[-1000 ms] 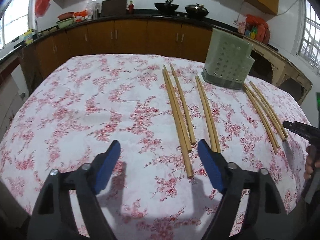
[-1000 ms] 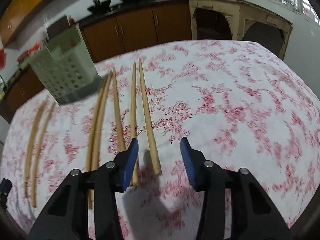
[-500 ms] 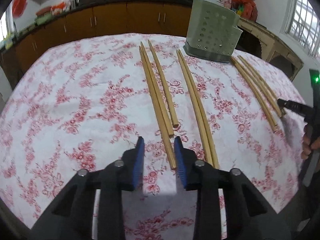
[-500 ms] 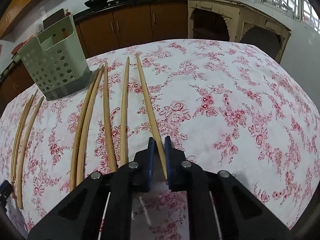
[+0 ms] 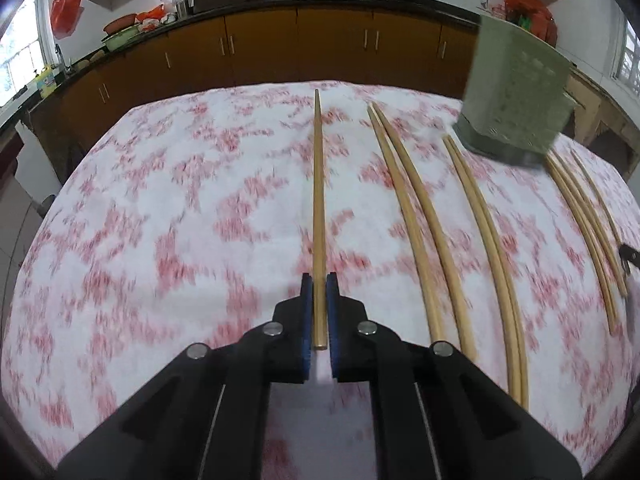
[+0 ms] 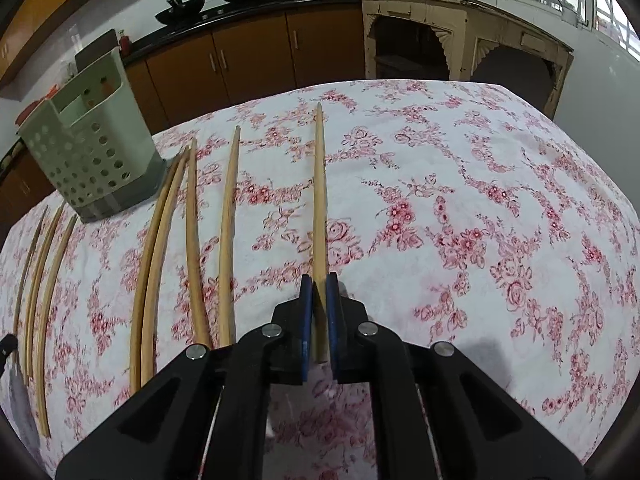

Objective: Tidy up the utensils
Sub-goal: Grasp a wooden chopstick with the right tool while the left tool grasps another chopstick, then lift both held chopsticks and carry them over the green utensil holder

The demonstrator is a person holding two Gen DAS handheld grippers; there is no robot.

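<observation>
Both grippers (image 5: 319, 312) (image 6: 319, 312) clamped, angled downward

Each camera rides low behind its own gripper, tilted down over the table (image 5: 160, 240) toward the far edge and the cabinets (image 5: 260, 52) beyond; the left view sits close above the cloth, blurred; both views share the green holder (image 6: 88, 160) and the rows of chopsticks (image 6: 192, 240).

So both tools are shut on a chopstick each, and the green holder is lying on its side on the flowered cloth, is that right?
Not quite. The holder stands upright on the cloth, open end up, as the right wrist view shows. The rest holds: the left tool is shut on one chopstick and the right tool on another chopstick.
</observation>
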